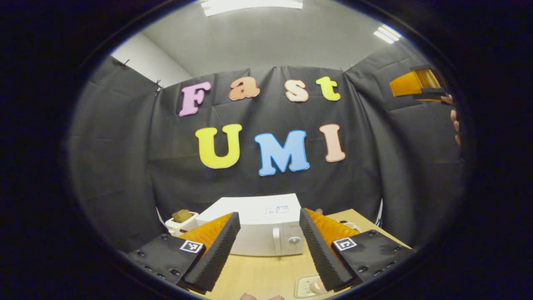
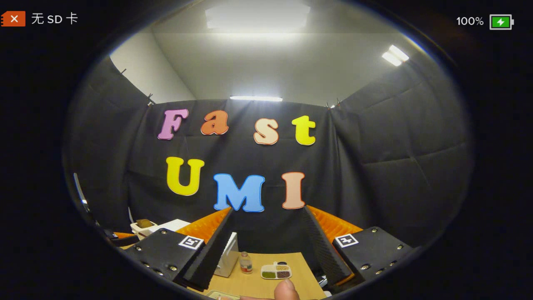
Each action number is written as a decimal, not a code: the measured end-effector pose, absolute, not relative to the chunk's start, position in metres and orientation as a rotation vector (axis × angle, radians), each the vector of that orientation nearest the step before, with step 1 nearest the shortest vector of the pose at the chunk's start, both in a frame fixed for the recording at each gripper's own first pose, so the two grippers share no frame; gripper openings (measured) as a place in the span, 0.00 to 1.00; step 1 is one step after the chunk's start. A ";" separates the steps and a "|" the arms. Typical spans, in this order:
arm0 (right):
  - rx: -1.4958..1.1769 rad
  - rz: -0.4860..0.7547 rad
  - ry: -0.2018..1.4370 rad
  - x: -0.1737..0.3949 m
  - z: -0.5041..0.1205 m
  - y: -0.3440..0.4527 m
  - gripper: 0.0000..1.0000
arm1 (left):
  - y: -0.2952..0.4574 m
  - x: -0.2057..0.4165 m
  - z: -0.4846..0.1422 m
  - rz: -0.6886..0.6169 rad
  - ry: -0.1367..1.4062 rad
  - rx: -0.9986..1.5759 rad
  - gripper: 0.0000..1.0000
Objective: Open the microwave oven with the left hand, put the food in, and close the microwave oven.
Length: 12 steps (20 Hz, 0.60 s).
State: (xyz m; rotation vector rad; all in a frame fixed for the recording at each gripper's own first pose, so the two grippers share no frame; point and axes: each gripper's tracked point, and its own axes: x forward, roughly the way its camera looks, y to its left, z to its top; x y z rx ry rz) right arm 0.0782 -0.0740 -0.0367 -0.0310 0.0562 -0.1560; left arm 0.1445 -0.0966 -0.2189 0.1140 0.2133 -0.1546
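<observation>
The white microwave (image 1: 266, 233) stands on the wooden table (image 1: 258, 275) straight ahead in the left gripper view, its door shut, with a vertical handle (image 1: 276, 241) and a knob (image 1: 294, 240) on its right side. My left gripper (image 1: 269, 213) hovers above the table in front of it, open and holding nothing. A pale dish with food (image 1: 310, 285) lies near the table's front edge, partly behind my right-hand finger. In the right gripper view my right gripper (image 2: 267, 209) is open and holding nothing, raised high; the microwave (image 2: 227, 258) peeks out behind its left finger.
A toaster with a slice of bread (image 1: 181, 221) stands left of the microwave. A small bottle (image 2: 246, 262) and a divided tray of foods (image 2: 276, 271) sit on the table's right part. The other gripper (image 1: 410, 83) and a hand (image 1: 454, 121) show high at right. A thumb (image 2: 286, 289) shows at the bottom.
</observation>
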 end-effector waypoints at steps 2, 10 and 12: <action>-0.053 -0.234 0.048 0.086 -0.033 -0.076 0.98 | -0.092 0.162 -0.249 -0.167 0.223 0.114 0.94; -0.145 -0.304 0.160 0.105 -0.063 -0.057 0.99 | -0.100 0.214 -0.372 -0.246 0.321 0.088 0.97; -0.174 -0.328 0.195 0.105 -0.072 -0.057 0.99 | -0.103 0.228 -0.403 -0.253 0.338 0.094 0.98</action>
